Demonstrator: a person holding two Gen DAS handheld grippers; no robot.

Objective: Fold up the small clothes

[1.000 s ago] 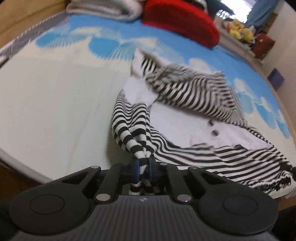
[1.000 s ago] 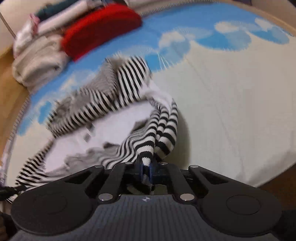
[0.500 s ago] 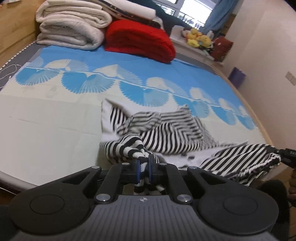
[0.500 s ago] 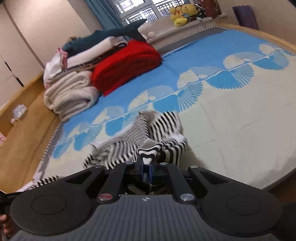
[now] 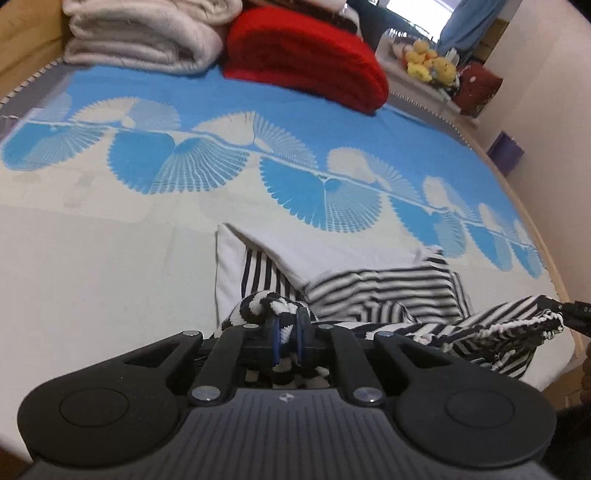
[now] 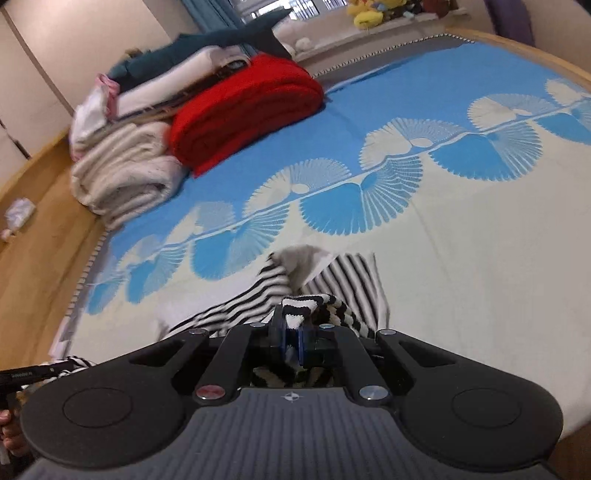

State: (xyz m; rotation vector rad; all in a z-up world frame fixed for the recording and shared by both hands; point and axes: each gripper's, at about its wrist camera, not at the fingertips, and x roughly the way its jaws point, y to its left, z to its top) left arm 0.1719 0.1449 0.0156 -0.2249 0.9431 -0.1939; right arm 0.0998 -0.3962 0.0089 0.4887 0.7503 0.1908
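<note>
L gripper [image 5: 287,334]: jaws nearly closed, blue pads pinching striped garment [image 5: 388,295] fabric, tilted down twd near edge of bed [image 5: 92,295].
R gripper [image 6: 291,338]: same, clamped on striped fabric, angled down less steeply.
R tip: seen at right edge in left view, fabric stretched to it.
Hand [image 6: 9,428]: part visible, lower left, right view.

garment [image 5: 384,295] on bedspread [image 5: 110,258] near its front edge, blanket stack [image 5: 147,33] at far end, toys [image 5: 428,66] on ledge behind

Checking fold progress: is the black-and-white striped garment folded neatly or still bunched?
Still bunched. The black-and-white striped garment lies crumpled on the blue-and-cream bedspread, with the left gripper and right gripper each pinching an edge.
</note>
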